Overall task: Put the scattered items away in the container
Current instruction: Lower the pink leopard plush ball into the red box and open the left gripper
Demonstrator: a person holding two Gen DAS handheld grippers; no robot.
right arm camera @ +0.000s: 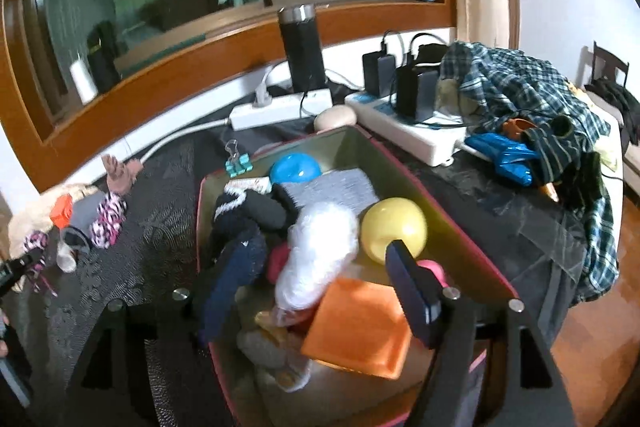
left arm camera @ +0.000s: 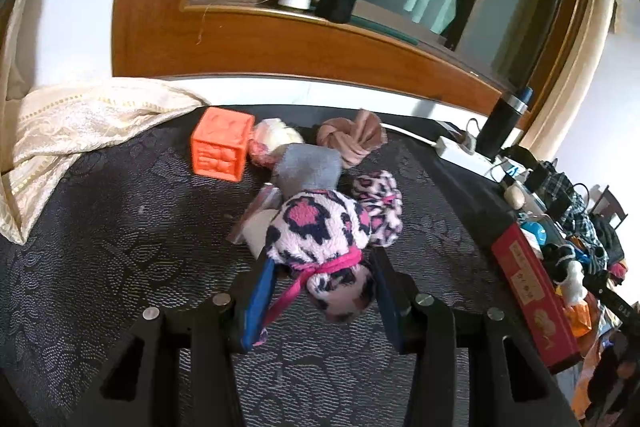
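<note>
My left gripper [left arm camera: 323, 261] is shut on a pink leopard-print fuzzy sock [left arm camera: 320, 227] tied with a pink string, held just above the dark table. Behind it lie an orange cube [left arm camera: 222, 149], a grey sock [left arm camera: 308, 169], a second leopard sock [left arm camera: 378, 205] and a knotted pink cloth [left arm camera: 352, 139]. The red-rimmed container [right arm camera: 440, 203] sits under my right gripper [right arm camera: 316, 251], whose jaws stand open. A white crinkled plastic bundle [right arm camera: 320, 259] lies between them, clear of the right pad. The container also holds a yellow ball [right arm camera: 394, 227], a blue ball [right arm camera: 294, 167] and an orange tray [right arm camera: 360, 327].
Two white power strips [right arm camera: 272, 109] with chargers, a black tumbler [right arm camera: 302, 47] and a plaid shirt [right arm camera: 520, 87] crowd the far right of the table. A teal binder clip [right arm camera: 239, 163] lies beside the container. A cream cloth [left arm camera: 80, 131] drapes the table's left edge.
</note>
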